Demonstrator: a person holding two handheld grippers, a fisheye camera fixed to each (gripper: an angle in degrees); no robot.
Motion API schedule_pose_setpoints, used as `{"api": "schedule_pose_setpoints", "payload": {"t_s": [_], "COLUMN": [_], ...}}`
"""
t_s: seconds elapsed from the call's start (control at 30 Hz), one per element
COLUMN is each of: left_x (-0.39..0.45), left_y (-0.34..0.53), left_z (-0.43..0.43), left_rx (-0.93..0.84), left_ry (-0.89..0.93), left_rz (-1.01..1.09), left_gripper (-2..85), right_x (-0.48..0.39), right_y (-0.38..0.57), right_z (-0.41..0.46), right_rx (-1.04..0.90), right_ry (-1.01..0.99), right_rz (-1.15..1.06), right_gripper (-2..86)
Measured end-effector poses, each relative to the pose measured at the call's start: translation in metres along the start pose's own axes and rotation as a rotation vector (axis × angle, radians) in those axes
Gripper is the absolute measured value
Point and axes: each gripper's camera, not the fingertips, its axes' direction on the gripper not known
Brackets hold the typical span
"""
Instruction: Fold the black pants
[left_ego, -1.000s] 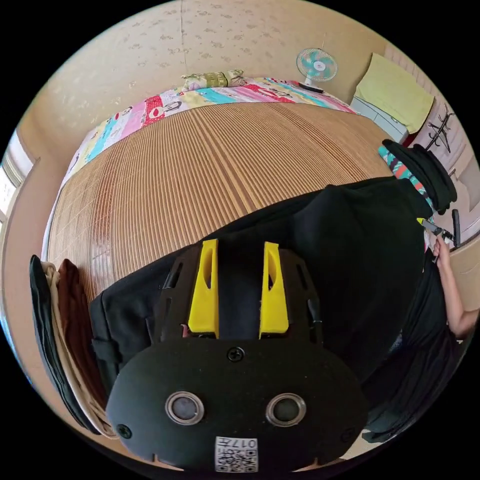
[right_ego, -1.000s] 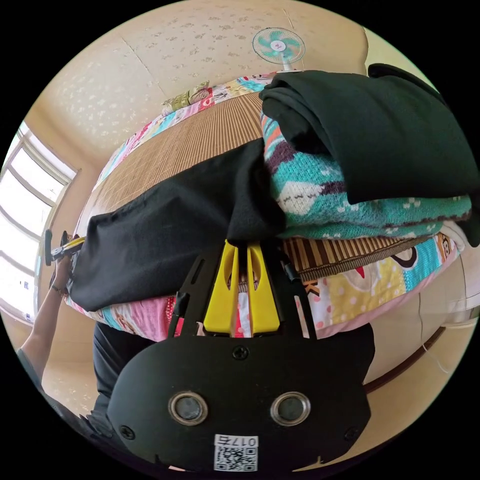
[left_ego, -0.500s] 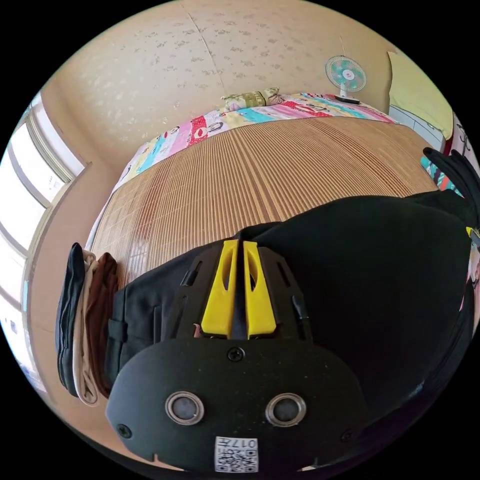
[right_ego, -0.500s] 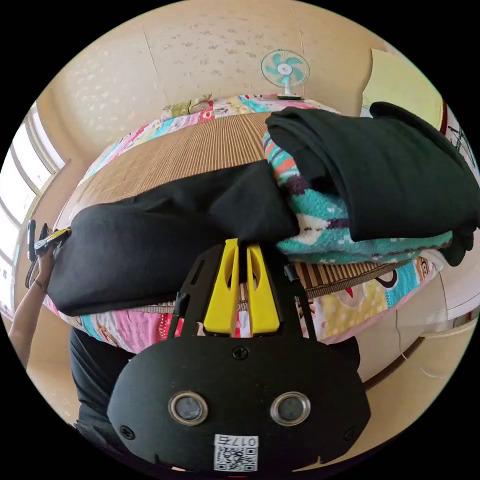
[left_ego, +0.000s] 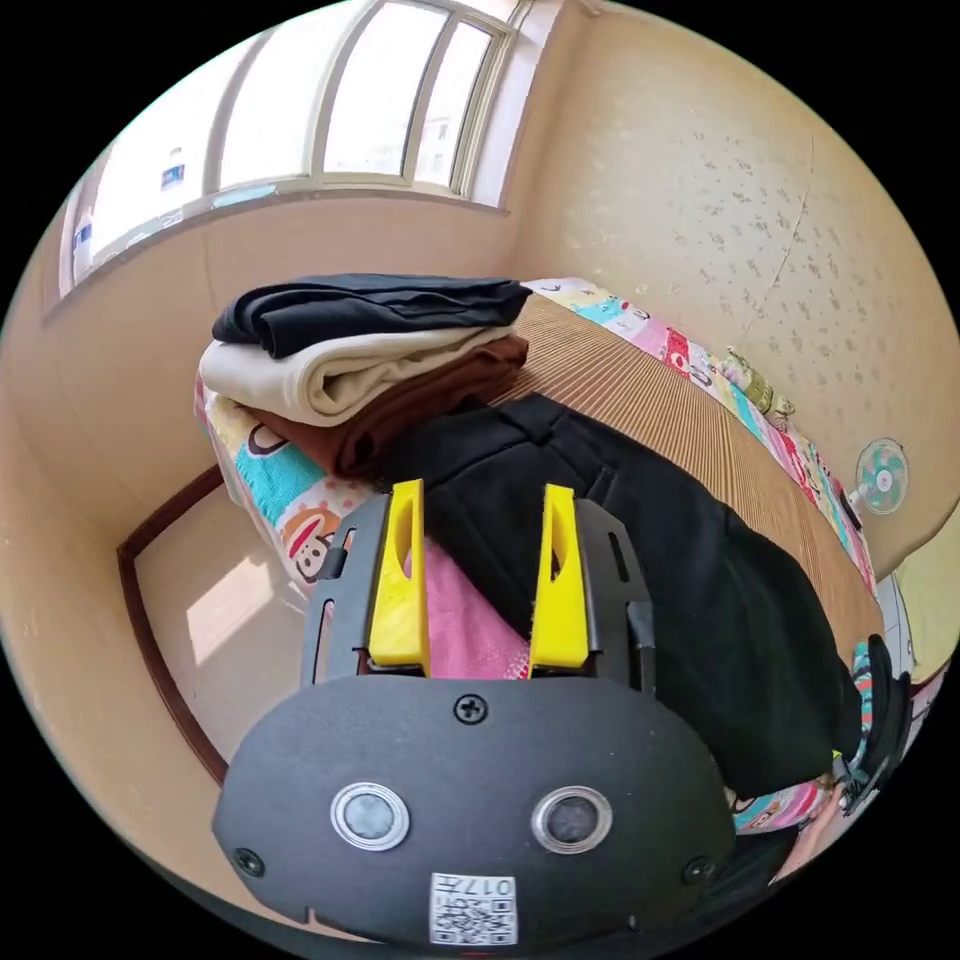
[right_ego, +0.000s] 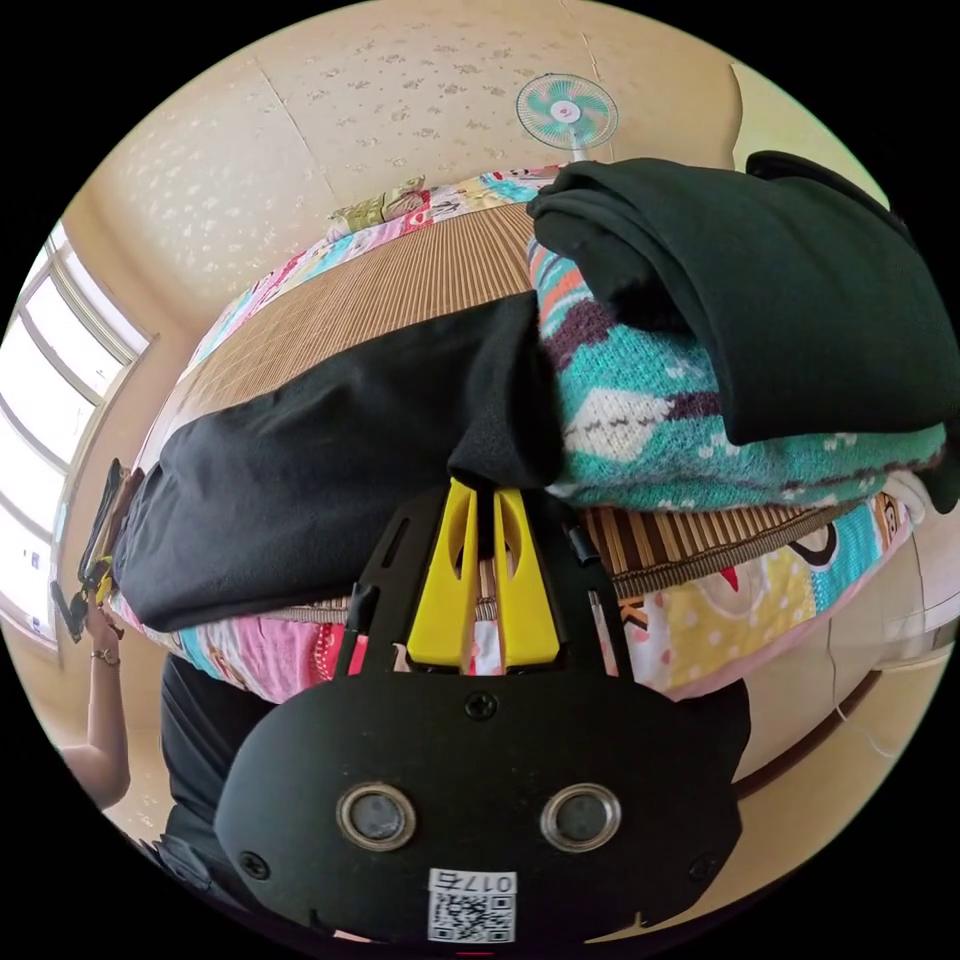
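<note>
The black pants (left_ego: 660, 570) lie folded in a long band along the near edge of the bed, on the bamboo mat (left_ego: 640, 390). My left gripper (left_ego: 482, 495) is open at the waist end, its yellow fingers (left_ego: 400, 570) straddling the pants' edge and the pink sheet without gripping. In the right gripper view the black pants (right_ego: 330, 440) stretch leftward. My right gripper (right_ego: 482, 495) is shut on their end, with black cloth bunched between the tips. The left gripper (right_ego: 85, 590) is small at the far left, in a person's hand.
A stack of folded black, cream and brown clothes (left_ego: 370, 350) sits beside the waist end. At the other end a teal knit sweater (right_ego: 700, 420) carries a folded black garment (right_ego: 800, 290). A fan (right_ego: 566, 100) stands past the bed, and the floor (left_ego: 220, 610) drops off below its edge.
My left gripper has opened and let go of the pants, and its view has swung toward the window and the folded stack. The right gripper stays shut on the other end.
</note>
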Motion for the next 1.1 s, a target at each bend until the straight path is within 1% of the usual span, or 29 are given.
{"api": "schedule_pose_setpoints", "payload": {"t_s": [0.03,0.1,0.17,0.2,0.23,0.27,0.3,0.33,0.37,0.43,0.47,0.53,0.57,0.6,0.63,0.67,0.7,0.77,0.8,0.83,0.87,0.97,1.0,1.03,1.07,1.1], "left_x": [0.005,0.018,0.021,0.008,-0.015,-0.031,-0.062,-0.083,-0.089,-0.096,-0.097,-0.107,-0.109,-0.112,-0.112,-0.11,-0.104,-0.092,-0.086,-0.083,-0.083,-0.087,-0.079,-0.062,-0.05,-0.019], "left_y": [-0.012,-0.028,-0.039,-0.042,-0.044,-0.044,-0.04,-0.032,-0.028,-0.013,-0.01,-0.004,-0.004,-0.006,-0.012,-0.016,-0.024,-0.035,-0.039,-0.04,-0.04,-0.038,-0.039,-0.043,-0.046,-0.05], "left_z": [0.01,0.013,-0.005,-0.027,-0.045,-0.049,-0.051,-0.047,-0.043,-0.03,-0.03,-0.036,-0.038,-0.038,-0.033,-0.029,-0.017,0.002,0.012,0.018,0.018,-0.007,-0.023,-0.041,-0.05,-0.069], "left_rx": [-0.059,-0.105,-0.067,0.019,0.08,0.095,0.108,0.098,0.085,0.022,0.025,0.08,0.097,0.11,0.089,0.068,0.023,-0.05,-0.092,-0.126,-0.128,-0.033,0.032,0.092,0.115,0.145], "left_ry": [-0.022,-0.045,0.064,0.215,0.391,0.461,0.532,0.537,0.52,0.403,0.393,0.416,0.425,0.447,0.464,0.475,0.496,0.508,0.503,0.497,0.493,0.599,0.649,0.684,0.697,0.71], "left_rz": [0.031,0.11,0.183,0.203,0.176,0.129,0.001,-0.09,-0.116,-0.175,-0.194,-0.313,-0.337,-0.377,-0.401,-0.402,-0.391,-0.367,-0.361,-0.38,-0.399,-0.447,-0.435,-0.385,-0.345,-0.24], "left_gripper": [14.0,11.4,3.9,0.4,-0.3,-0.4,-0.6,-0.7,-0.7,-0.3,-0.1,1.6,3.4,7.2,13.2,16.1,16.9,16.7,14.2,9.9,9.1,5.1,4.8,4.6,4.5,4.4], "right_x": [0.0,0.0,0.002,0.003,0.004,0.005,0.005,0.006,0.006,0.006,0.006,0.007,0.008,0.009,0.011,0.013,0.014,0.019,0.02,0.02,0.019,0.023,0.025,0.029,0.035,0.038], "right_y": [-0.002,-0.008,-0.015,-0.016,-0.019,-0.02,-0.021,-0.022,-0.023,-0.024,-0.024,-0.027,-0.029,-0.03,-0.031,-0.033,-0.033,-0.031,-0.029,-0.023,-0.016,-0.001,0.002,0.008,0.012,0.014], "right_z": [0.0,-0.001,-0.002,-0.003,-0.004,-0.004,-0.005,-0.005,-0.006,-0.007,-0.007,-0.008,-0.009,-0.01,-0.011,-0.014,-0.015,-0.025,-0.029,-0.038,-0.048,-0.069,-0.072,-0.079,-0.084,-0.087], "right_rx": [-0.006,-0.026,-0.056,-0.061,-0.07,-0.074,-0.075,-0.075,-0.075,-0.072,-0.071,-0.076,-0.081,-0.085,-0.094,-0.105,-0.111,-0.123,-0.118,-0.094,-0.063,-0.03,-0.024,-0.012,-0.004,0.0], "right_ry": [-0.001,-0.006,-0.023,-0.028,-0.038,-0.046,-0.048,-0.053,-0.057,-0.06,-0.06,-0.061,-0.065,-0.069,-0.079,-0.089,-0.094,-0.115,-0.119,-0.121,-0.121,-0.142,-0.159,-0.194,-0.215,-0.223], "right_rz": [0.003,0.006,0.008,0.009,0.013,0.014,0.014,0.017,0.021,0.031,0.039,0.044,0.047,0.049,0.059,0.072,0.08,0.127,0.139,0.15,0.148,0.122,0.108,0.087,0.09,0.096], "right_gripper": [3.0,3.0,2.9,2.9,2.9,2.9,2.9,2.9,2.9,2.9,2.9,2.8,2.8,2.8,2.7,2.6,2.6,2.4,2.3,2.2,2.1,1.7,1.5,1.3,1.1,1.0]}}
